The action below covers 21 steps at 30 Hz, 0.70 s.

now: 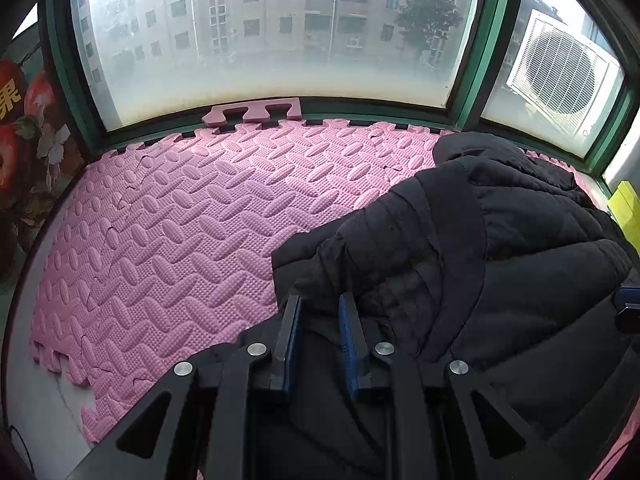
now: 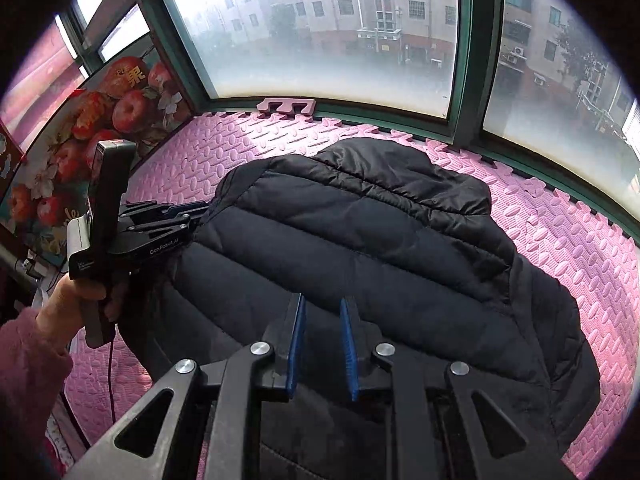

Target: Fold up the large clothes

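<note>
A black quilted puffer jacket point(image 2: 360, 240) lies on the pink foam mat point(image 2: 568, 240); it also shows in the left wrist view point(image 1: 500, 260). My left gripper point(image 1: 320, 300) has its fingers a small gap apart at the jacket's left edge, with a bunched fold just in front of the tips. In the right wrist view the left gripper point(image 2: 200, 212) touches the jacket's left side; whether it pinches cloth is unclear. My right gripper point(image 2: 323, 300) is over the jacket's near part, fingers slightly apart, nothing between them.
The pink foam mat point(image 1: 180, 220) covers a ledge under green-framed windows point(image 2: 464, 80). A loose pink mat piece point(image 1: 252, 114) leans at the window. A fruit-printed box point(image 2: 92, 140) stands at the left. A yellow object point(image 1: 626, 208) is at the right edge.
</note>
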Motion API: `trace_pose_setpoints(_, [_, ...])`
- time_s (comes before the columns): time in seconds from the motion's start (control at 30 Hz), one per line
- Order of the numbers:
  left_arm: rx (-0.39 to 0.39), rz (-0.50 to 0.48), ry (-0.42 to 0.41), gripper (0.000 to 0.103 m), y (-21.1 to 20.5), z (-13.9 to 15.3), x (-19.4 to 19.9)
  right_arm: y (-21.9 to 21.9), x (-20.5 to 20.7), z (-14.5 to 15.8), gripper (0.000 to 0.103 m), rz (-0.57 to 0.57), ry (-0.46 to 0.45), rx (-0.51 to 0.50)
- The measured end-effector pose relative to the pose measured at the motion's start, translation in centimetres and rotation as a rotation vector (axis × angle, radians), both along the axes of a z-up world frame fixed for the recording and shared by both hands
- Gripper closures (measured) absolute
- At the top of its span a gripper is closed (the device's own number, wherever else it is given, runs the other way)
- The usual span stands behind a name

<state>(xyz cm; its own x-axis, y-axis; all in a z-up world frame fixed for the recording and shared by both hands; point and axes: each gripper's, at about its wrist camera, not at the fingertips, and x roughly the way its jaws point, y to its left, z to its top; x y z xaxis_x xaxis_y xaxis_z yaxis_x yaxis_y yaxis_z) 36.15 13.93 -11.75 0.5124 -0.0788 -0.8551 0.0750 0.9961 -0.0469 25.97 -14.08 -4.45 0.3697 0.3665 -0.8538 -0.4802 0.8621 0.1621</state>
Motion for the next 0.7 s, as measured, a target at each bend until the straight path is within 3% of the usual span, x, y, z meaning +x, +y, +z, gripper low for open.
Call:
trace_pose_setpoints(0.07, [-0.001,0.001,0.0,0.081,0.0,0.0,0.0,1.7,-0.4,-1.5,0.076,0.031,-0.003,-0.038])
trace_pose_setpoints(0.17, [0.001,0.0,-0.001,0.081,0.0,0.0,0.0,3.0,-1.1,-2.9,0.075,0.051,-0.044,-0.123])
trace_pose_setpoints(0.33, [0.014,-0.002,-0.003,0.081,-0.2,0.0,0.1,2.9,-1.2,-4.3,0.075,0.026,-0.067,-0.118])
trace_pose_setpoints(0.53, [0.006,0.004,-0.001,0.081,-0.2,0.0,0.1,2.1,-2.6,-2.8,0.075,0.054,-0.117,-0.11])
trace_pose_setpoints(0.7, [0.012,0.004,0.001,0.081,-0.1,0.0,0.1,-1.9,-6.0,-1.5,0.074,0.035,-0.126,-0.09])
